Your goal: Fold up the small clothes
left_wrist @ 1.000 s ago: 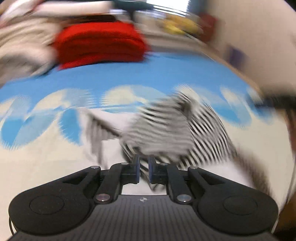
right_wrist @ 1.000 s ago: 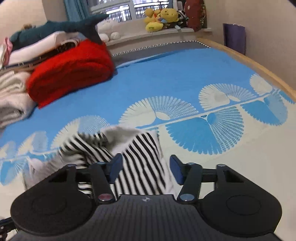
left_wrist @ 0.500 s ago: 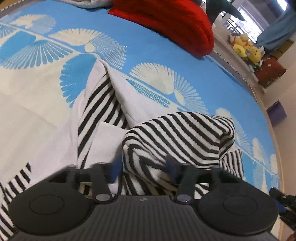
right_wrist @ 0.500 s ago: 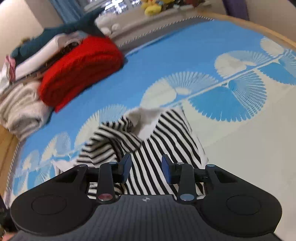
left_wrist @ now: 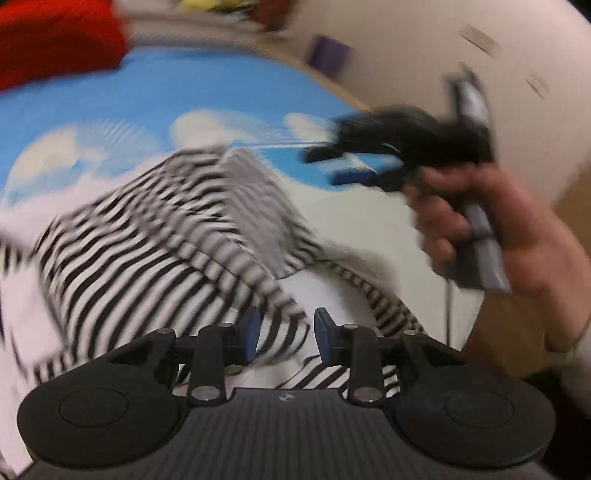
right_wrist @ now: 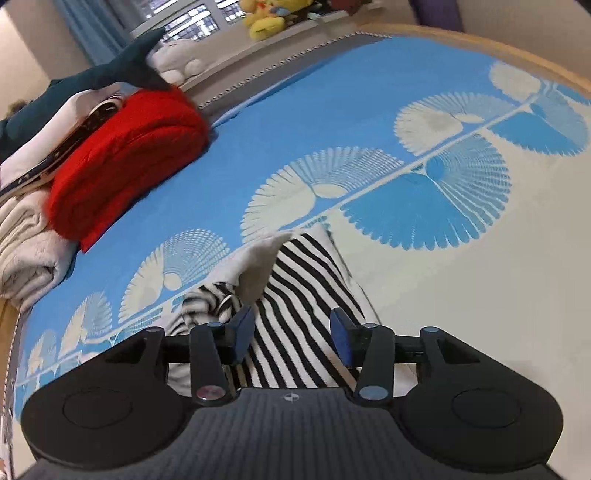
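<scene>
A black-and-white striped knit garment [left_wrist: 155,258] lies rumpled on the blue and cream bedspread with fan-shaped prints [right_wrist: 369,122], part of it folded over so that a plain pale-grey inner face [right_wrist: 258,269] shows. It sits on the cream half of the spread, its far edge reaching the band of fan motifs.

The left gripper [left_wrist: 286,334] hangs low over the near part of the garment, its 2 blue-padded fingers [left_wrist: 252,332] spread apart with striped cloth visible between them; nothing is pinched. The left wrist view is smeared by motion, so fine folds cannot be made out.

The right gripper [right_wrist: 291,334] is likewise held with its fingers parted, poised above the striped panel and gripping nothing. In the left wrist view it also appears at the right, a bare hand [left_wrist: 498,229] wrapped around its grey handle, raised above the bedspread beside the garment.

At the far left of the bed rests a folded red fuzzy blanket [right_wrist: 122,158], next to a stack of cream and white folded textiles [right_wrist: 29,243], with a dark teal plush shark [right_wrist: 92,81] lying on top. Yellow plush toys [right_wrist: 269,18] sit on the window ledge beyond.
</scene>
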Demonstrator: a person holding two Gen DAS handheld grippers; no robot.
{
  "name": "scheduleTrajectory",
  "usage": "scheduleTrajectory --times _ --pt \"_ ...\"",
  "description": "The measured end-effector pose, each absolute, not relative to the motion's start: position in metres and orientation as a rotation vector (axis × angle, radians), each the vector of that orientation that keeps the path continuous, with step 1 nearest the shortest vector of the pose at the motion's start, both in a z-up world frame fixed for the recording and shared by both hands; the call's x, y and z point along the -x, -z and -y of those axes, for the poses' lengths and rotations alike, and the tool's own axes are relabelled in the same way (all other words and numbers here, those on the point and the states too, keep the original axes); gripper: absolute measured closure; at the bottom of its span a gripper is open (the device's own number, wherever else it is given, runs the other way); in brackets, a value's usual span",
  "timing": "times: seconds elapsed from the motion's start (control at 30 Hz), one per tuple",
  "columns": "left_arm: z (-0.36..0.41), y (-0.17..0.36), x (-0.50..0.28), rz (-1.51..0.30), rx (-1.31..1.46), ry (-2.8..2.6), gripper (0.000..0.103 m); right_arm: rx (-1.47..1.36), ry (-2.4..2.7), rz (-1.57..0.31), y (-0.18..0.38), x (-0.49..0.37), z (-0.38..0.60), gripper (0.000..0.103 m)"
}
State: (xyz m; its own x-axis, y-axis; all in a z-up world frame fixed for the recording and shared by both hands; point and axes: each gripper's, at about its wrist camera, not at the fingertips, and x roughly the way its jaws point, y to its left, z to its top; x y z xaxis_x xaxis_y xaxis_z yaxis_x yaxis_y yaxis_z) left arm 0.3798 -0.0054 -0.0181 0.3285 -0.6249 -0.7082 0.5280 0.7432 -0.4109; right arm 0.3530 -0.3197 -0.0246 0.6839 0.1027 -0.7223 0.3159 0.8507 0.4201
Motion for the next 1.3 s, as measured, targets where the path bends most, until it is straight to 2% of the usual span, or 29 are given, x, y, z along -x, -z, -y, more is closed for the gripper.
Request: scheduleTrajectory --times 0.07,0.13,0.3,0.47,0.57,0.6,0.67,0.7,0.73,0.77,0.8,0.83,0.87,0.9,1.0,1.07,1.13,1.17,1.27,1.3 --pt "-0.024 0.018 -0.396 -0.969 0.233 0.621 0.066 -0.579 0.118 -0.848 0.03 -0.354 0.322 0.05" --pt "-0.052 0.023 -0.41 -0.979 0.319 0.441 0.058 -0.616 0.085 -0.895 0.039 -0.357 0.321 0.05" --pt "-0.088 0.076 -0.43 -1.186 0.497 0.127 0.058 -0.653 0.0 -1.013 0.063 -0.363 0.302 0.05" --pt "-0.108 0.113 -0.431 -1.275 0.776 0.042 0.058 -0.65 -0.032 -1.058 0.073 -0.369 0.28 0.05" --pt "-0.104 0.117 -0.43 -1.278 0.835 0.033 0.059 -0.705 -0.041 -1.069 0.078 -0.373 0.275 0.05" --pt "-0.103 0.117 -0.431 -1.276 0.83 0.037 0.061 -0.718 -0.045 -1.073 0.08 -0.375 0.273 0.05" --pt "-0.099 0.11 -0.432 -1.264 0.804 0.05 0.09 -0.72 -0.054 -1.086 0.084 -0.379 0.267 0.05" --pt "-0.099 0.106 -0.434 -1.24 0.786 0.052 0.099 -0.716 -0.058 -1.092 0.086 -0.381 0.263 0.05" --pt "-0.099 0.096 -0.432 -1.196 0.763 0.057 0.1 -0.713 -0.061 -1.099 0.088 -0.382 0.261 0.05" --pt "-0.1 0.084 -0.432 -1.136 0.727 0.072 0.1 -0.71 -0.066 -1.106 0.089 -0.383 0.258 0.053" --pt "-0.1 0.07 -0.432 -1.074 0.689 0.092 0.1 -0.707 -0.075 -1.111 0.09 -0.384 0.256 0.065" --pt "-0.101 0.055 -0.43 -0.999 0.652 0.111 0.1 -0.708 -0.087 -1.107 0.09 -0.384 0.254 0.073" --pt "-0.103 0.039 -0.428 -0.913 0.618 0.131 0.1 -0.714 -0.094 -1.098 0.088 -0.383 0.253 0.089" --pt "-0.104 0.027 -0.426 -0.85 0.595 0.145 0.1 -0.727 -0.108 -1.072 0.082 -0.381 0.253 0.101" --pt "-0.115 0.005 -0.419 -0.709 0.568 0.142 0.1 -0.788 -0.158 -0.906 0.053 -0.369 0.261 0.102" --pt "-0.127 0.005 -0.416 -0.692 0.617 0.122 0.1 -0.811 -0.132 -0.755 0.029 -0.355 0.273 0.102" --pt "-0.128 0.017 -0.421 -0.797 0.621 0.077 0.1 -0.804 -0.08 -0.666 0.012 -0.34 0.284 0.102" --pt "-0.125 0.03 -0.425 -0.906 0.568 0.031 0.1 -0.801 -0.066 -0.689 0.011 -0.337 0.285 0.102" --pt "-0.126 0.079 -0.429 -1.242 0.492 -0.08 0.095 -0.668 -0.031 -1.043 0.051 -0.343 0.267 0.098" --pt "-0.133 0.087 -0.427 -1.271 0.566 -0.07 0.095 -0.694 0.046 -1.137 0.072 -0.342 0.271 0.095"
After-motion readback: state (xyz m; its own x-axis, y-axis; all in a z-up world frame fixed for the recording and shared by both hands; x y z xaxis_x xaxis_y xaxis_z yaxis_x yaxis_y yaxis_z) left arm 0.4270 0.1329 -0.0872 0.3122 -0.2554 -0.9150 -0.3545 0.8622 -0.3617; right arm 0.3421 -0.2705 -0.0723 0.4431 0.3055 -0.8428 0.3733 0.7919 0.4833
